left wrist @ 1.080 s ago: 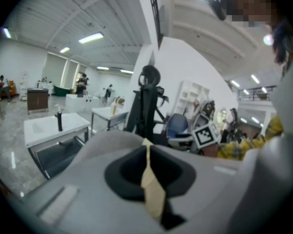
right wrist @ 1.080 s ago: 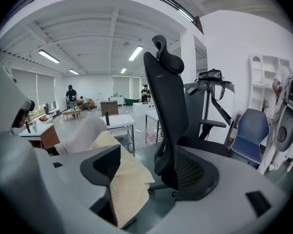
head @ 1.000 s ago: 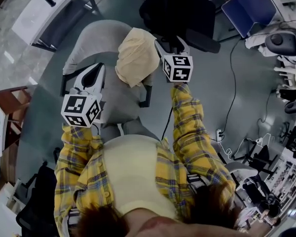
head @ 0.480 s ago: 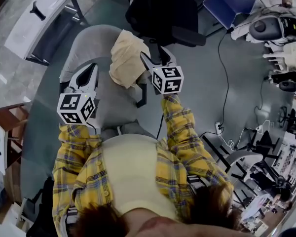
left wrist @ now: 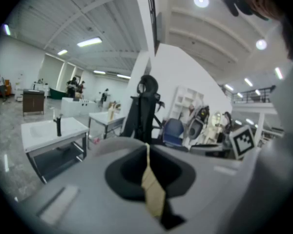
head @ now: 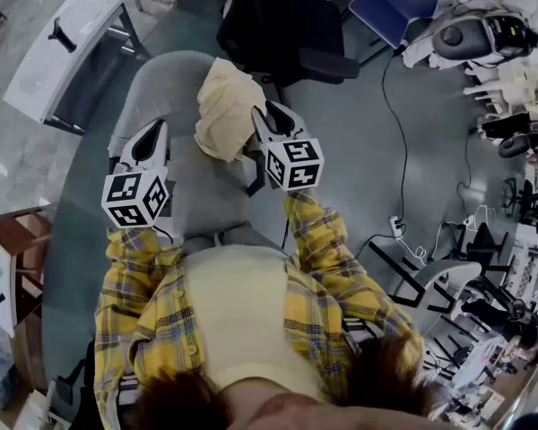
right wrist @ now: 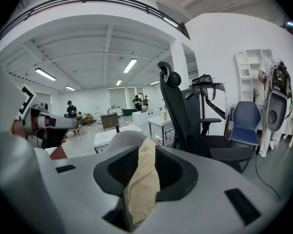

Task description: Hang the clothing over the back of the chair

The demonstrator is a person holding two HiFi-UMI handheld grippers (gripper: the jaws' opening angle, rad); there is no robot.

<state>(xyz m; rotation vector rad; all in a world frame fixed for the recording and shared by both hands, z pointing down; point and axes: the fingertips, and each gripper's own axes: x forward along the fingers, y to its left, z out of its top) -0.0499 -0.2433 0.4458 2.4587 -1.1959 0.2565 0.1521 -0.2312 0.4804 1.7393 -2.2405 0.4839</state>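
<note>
Over the grey chair [head: 166, 79], the jaws of the right gripper [head: 265, 115] are closing on the beige clothing [head: 222, 106]; those of the left gripper [head: 154, 131] pinch a thin beige strip [left wrist: 154, 194].

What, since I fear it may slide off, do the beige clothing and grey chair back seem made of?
The beige clothing: soft matt fabric, by its fine waffle-like grid and limp folds. The grey chair back: smooth, matt, rounded; probably upholstery cloth, though moulded plastic cannot be ruled out.
</note>
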